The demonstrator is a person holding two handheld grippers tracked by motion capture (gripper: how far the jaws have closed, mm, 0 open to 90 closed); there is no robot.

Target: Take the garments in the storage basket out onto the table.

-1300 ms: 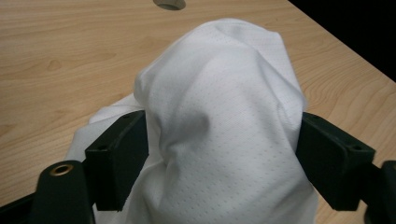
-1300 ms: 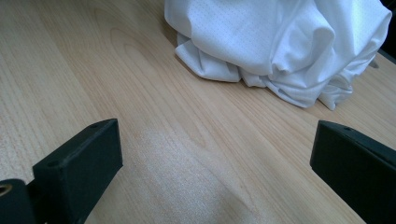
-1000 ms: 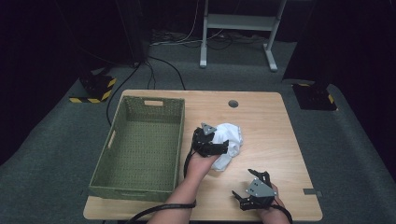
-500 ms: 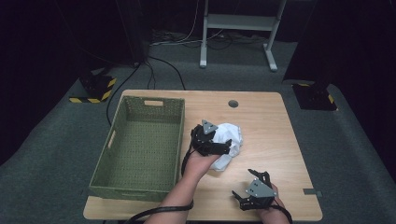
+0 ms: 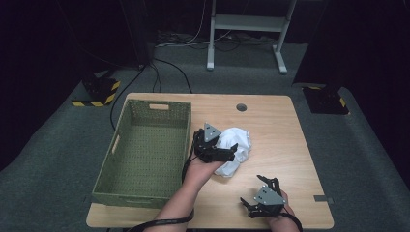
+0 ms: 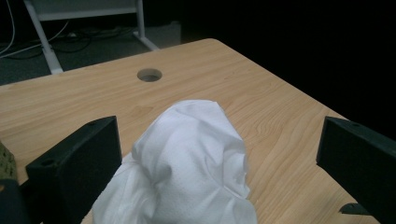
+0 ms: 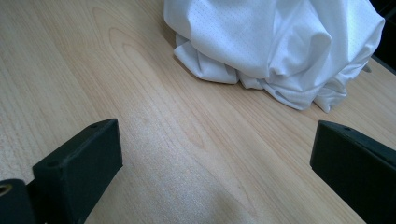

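While your left gripper (image 5: pixel 231 152) hangs over the white cloth (image 5: pixel 238 150) beside the basket (image 5: pixel 145 150) from above, its own view shows jaws just opened wide around the bunched cloth (image 6: pixel 187 163), and your right gripper's (image 5: pixel 258 195) view shows jaws apart over bare table (image 7: pixel 140 116).

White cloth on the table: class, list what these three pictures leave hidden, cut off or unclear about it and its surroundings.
- White cloth: in the high view its near-left part is covered by the left gripper.
- White cloth, left gripper view: its lower part runs off the bottom edge.
- White cloth, right gripper view: its top is cut by the upper edge.
- Green basket: the near wall hides the floor just behind it in the high view.
- What kind of item the crumpled cloth is cannot be told.
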